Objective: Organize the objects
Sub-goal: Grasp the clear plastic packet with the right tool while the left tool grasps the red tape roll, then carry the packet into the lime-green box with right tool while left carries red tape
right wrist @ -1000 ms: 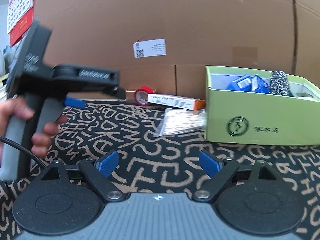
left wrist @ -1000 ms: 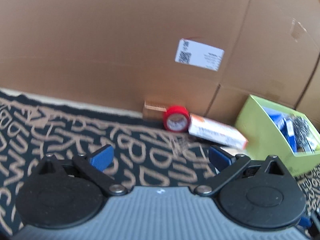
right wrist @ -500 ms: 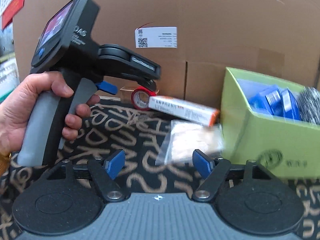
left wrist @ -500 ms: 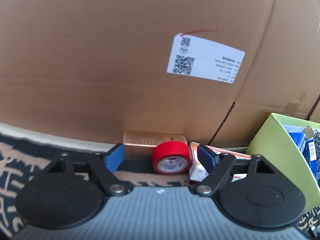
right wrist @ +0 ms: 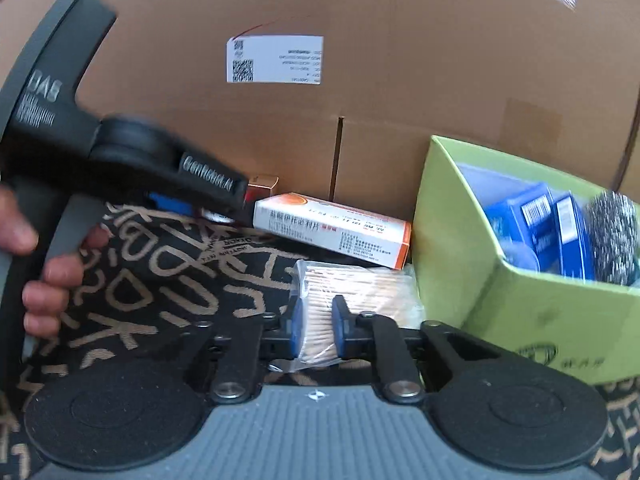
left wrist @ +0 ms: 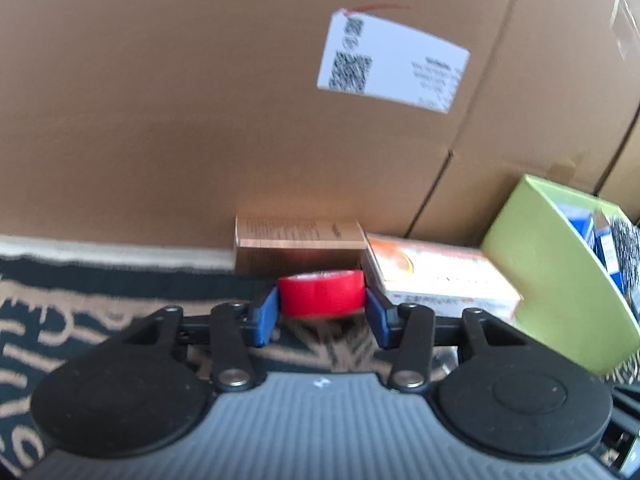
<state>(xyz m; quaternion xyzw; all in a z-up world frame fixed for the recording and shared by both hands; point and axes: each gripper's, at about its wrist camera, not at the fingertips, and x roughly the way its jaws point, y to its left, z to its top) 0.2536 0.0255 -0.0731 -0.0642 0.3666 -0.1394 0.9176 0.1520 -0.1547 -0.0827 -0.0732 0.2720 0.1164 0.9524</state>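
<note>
My left gripper (left wrist: 321, 312) is shut on a red tape roll (left wrist: 321, 294), its blue pads against both sides, low over the patterned mat. My right gripper (right wrist: 314, 330) is shut on a clear bag of cotton swabs (right wrist: 352, 294) lying on the mat. A white and orange medicine box (right wrist: 332, 229) lies behind the bag; it also shows in the left wrist view (left wrist: 436, 280). A small brown box (left wrist: 298, 242) stands against the cardboard behind the tape. The green bin (right wrist: 516, 300) sits at the right.
The green bin holds blue boxes (right wrist: 536, 224) and a steel scourer (right wrist: 612, 236). A tall cardboard wall (left wrist: 200, 100) with a white label closes the back. The left hand-held gripper (right wrist: 120, 160) fills the left of the right wrist view.
My left gripper has closed on the red tape roll. My right gripper has moved forward to the cotton swab bag and closed on it.
</note>
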